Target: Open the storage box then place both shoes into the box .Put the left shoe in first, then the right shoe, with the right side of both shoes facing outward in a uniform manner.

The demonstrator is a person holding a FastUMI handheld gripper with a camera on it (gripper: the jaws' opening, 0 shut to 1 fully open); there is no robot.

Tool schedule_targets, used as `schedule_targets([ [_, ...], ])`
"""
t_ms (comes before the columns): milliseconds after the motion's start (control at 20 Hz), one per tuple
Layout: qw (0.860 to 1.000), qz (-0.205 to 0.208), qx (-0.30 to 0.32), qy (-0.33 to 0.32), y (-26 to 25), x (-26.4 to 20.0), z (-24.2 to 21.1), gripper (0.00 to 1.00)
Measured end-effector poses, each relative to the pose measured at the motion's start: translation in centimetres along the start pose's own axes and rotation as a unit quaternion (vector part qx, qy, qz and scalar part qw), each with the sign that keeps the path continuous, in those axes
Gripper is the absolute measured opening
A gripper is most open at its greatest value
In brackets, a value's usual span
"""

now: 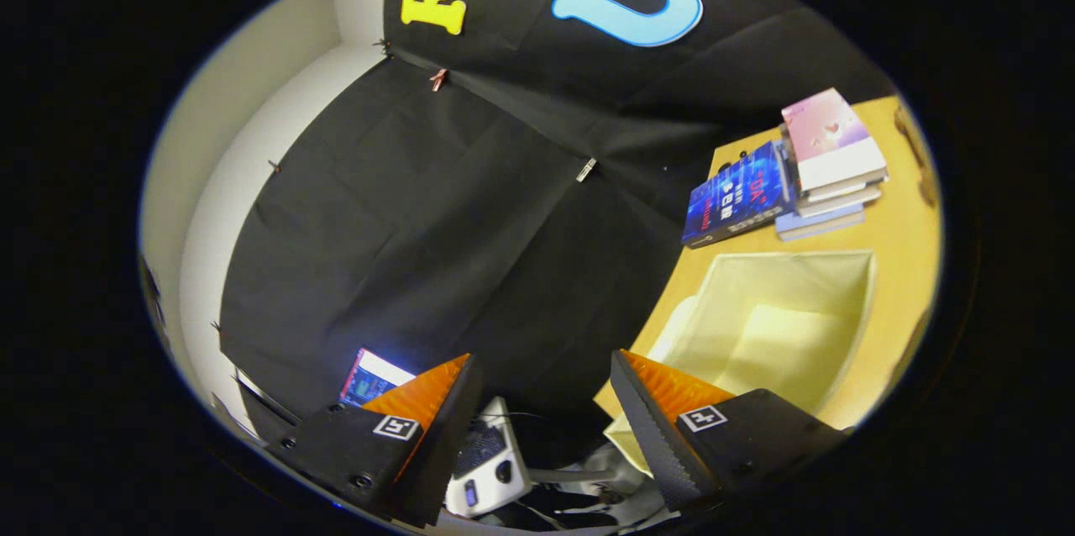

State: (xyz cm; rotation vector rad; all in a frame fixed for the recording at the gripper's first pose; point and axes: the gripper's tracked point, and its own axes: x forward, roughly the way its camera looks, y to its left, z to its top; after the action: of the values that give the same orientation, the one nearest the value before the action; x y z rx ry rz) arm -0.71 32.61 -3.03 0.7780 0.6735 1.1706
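The tongs (pixel 544 389) stand wide, their two fingers well apart with nothing between them. In the gap between the fingers, low down and close, lies a pale device (pixel 487 469) with dark buttons, and beside it some grey cable and hardware too blurred to name. Just past the left finger a small lit screen (pixel 369 376) peeks out against the dark cloth. Ahead of the right finger, and partly covered by it, sits the storage box (pixel 781 326), a cream fabric box that is open at the top; its inside is bare, pale cloth on the walls and floor. It rests on a yellow wooden table (pixel 899 233), near the table's corner. Beyond the box, farther along the table, is a stack of books (pixel 827 175): a pink-covered one on top of several thin ones, with a blue book (pixel 735 196) leaning against the stack's side. Behind everything hangs the black cloth wall (pixel 420 208), and a white wall (pixel 243 141) shows past its left border.
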Motion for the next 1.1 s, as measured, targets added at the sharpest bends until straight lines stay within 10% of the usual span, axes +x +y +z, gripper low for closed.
schedule_targets([
  [400,0.963,-0.187,-0.190,-0.049,-6.9,-10.7,2.5,0.98],
  [750,0.912,-0.369,-0.176,-0.028,-16.5,-21.7,0.3,0.98],
  [1100,0.873,-0.455,-0.147,0.098,-24.8,-24.2,-8.6,0.98],
])
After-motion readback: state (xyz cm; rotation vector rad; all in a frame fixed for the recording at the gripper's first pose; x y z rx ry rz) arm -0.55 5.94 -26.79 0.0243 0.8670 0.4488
